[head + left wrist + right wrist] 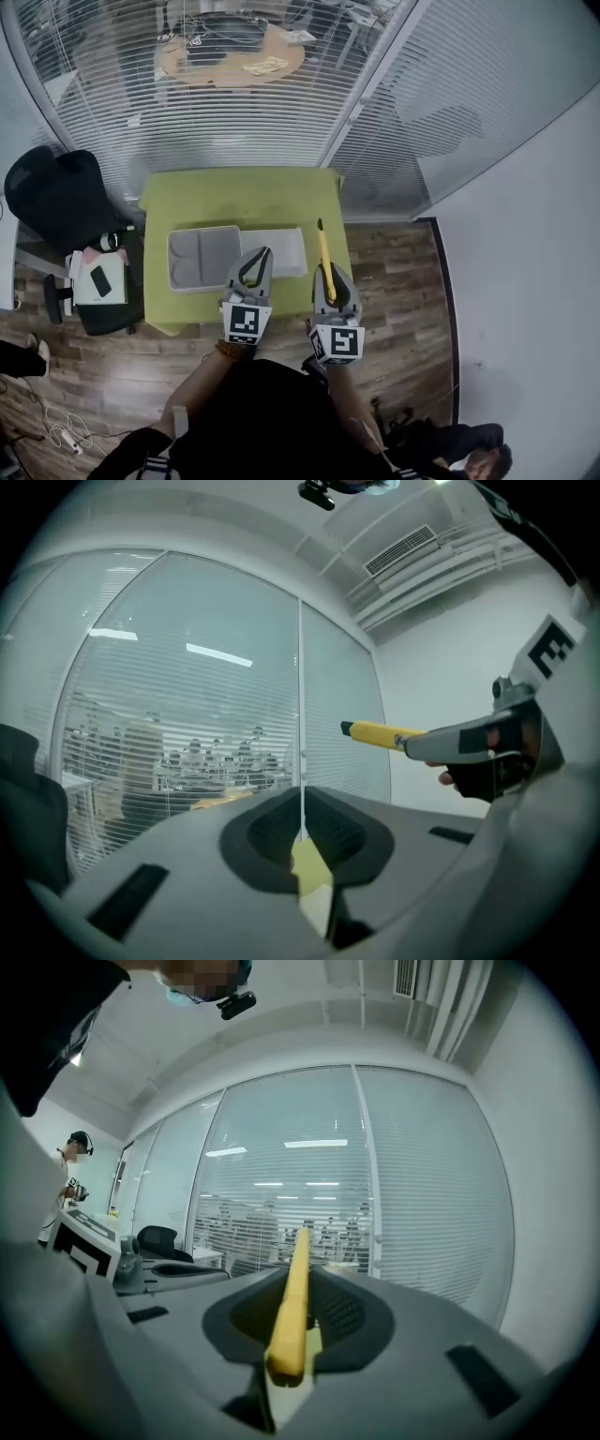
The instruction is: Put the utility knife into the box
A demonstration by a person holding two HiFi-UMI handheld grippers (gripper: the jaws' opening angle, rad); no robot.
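Right gripper: up close to the body, jaws clamped hard on the rear end of the long yellow plastic utility knife. Gripping it by the tail leaves most of its length poking forward, which I'd judge is handy for lowering it in nose first.

Left gripper: right alongside, jaws brought together with nothing between them. It's idle, riding level with its partner and apparently just out of the way.

Knife position: in the air and roughly level, pointing away from the person towards the glass. It is not in the box yet, and from the head view it hangs off to the box's right.

Box: a shallow grey rectangular box lies open on the near half of the desk. A paler flat panel touches its right side, likely the lid folded out to clear the opening. The inside looks bare, though detail is too small to tell.

Desk: a lime-green square desk, its far edge close against the partition.

Beyond: a black office chair to the left, then a glass wall with white slatted blinds.

Next move, my call: carry the knife left and down over the open box.
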